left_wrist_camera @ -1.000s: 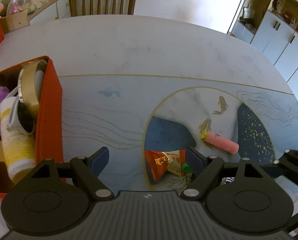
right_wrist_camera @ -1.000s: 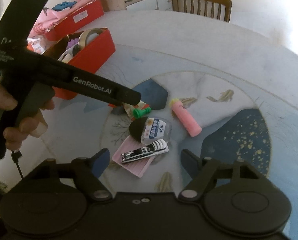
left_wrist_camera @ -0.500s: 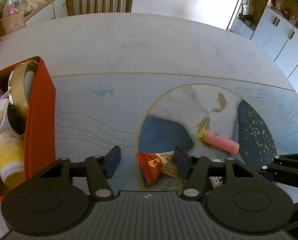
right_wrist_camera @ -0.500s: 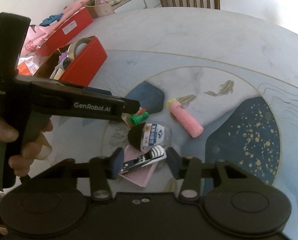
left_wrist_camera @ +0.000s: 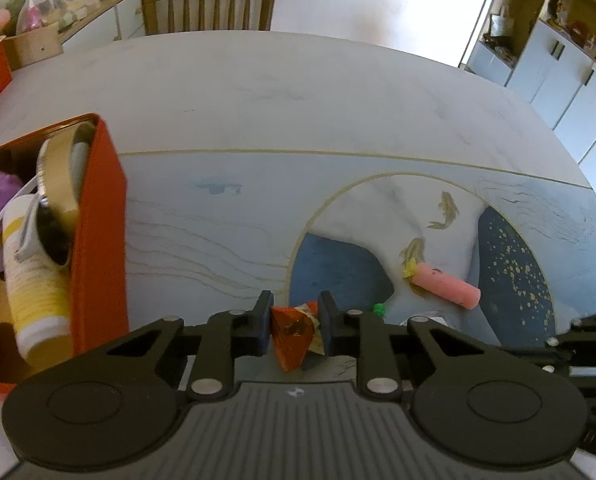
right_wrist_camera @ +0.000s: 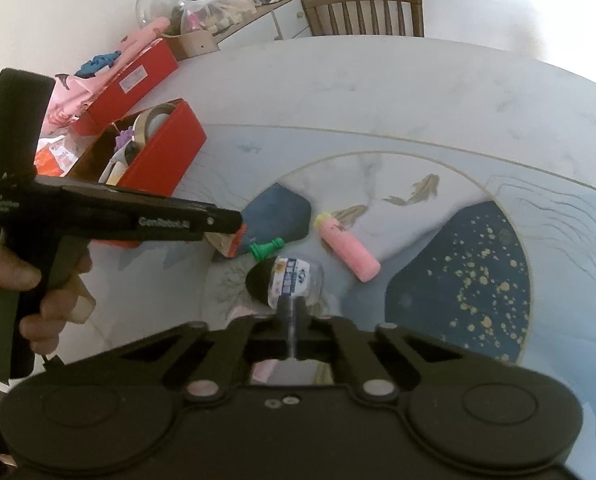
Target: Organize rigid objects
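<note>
Snack packet (left_wrist_camera: 294,330), orange, lies on the table (left_wrist_camera: 258,100) at six o'clock; the left gripper (left_wrist_camera: 294,322) is closing on it, for the red box (left_wrist_camera: 98,240) at nine o'clock. The right gripper (right_wrist_camera: 292,332) is fully together; what it pinches cannot be told.

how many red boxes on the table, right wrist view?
2. One open red box with items inside sits left of centre on the table. A second red box lies behind it near the table's far-left edge. Others may be hidden behind the left tongs.

"GenRobot.AI" on left hand-held gripper (right_wrist_camera: 234,236)
</note>
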Action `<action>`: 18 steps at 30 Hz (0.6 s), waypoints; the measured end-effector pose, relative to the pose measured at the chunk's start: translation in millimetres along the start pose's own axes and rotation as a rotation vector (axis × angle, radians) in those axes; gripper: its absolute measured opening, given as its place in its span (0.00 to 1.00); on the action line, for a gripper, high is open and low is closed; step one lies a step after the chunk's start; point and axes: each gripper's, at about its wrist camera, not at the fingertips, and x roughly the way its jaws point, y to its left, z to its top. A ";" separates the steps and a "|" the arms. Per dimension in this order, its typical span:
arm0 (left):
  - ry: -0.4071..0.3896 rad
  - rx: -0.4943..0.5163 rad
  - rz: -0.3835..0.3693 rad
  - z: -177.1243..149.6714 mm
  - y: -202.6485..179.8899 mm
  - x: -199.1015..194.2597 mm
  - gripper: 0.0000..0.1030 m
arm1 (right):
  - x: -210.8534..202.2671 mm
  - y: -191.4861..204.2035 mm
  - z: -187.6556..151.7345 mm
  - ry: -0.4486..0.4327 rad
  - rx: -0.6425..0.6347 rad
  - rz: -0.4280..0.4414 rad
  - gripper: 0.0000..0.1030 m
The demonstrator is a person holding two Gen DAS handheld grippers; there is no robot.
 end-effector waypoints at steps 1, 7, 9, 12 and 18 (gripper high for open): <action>-0.002 -0.007 -0.001 -0.2 1.7 -1.5 0.22 | -2.0 -0.9 -0.4 -0.002 0.006 0.007 0.00; -0.014 -0.030 -0.011 -4.3 10.4 -14.0 0.22 | -12.2 9.4 -3.5 0.020 -0.105 0.050 0.18; -0.015 -0.034 -0.009 -6.8 12.8 -17.4 0.22 | -11.8 19.1 -1.8 0.040 -0.207 0.050 0.23; -0.013 -0.043 -0.007 -10.1 16.6 -21.2 0.22 | -6.0 31.4 0.3 0.072 -0.349 0.039 0.40; -0.014 -0.059 -0.002 -17.1 23.7 -24.4 0.22 | 13.1 40.8 7.3 0.105 -0.364 0.019 0.62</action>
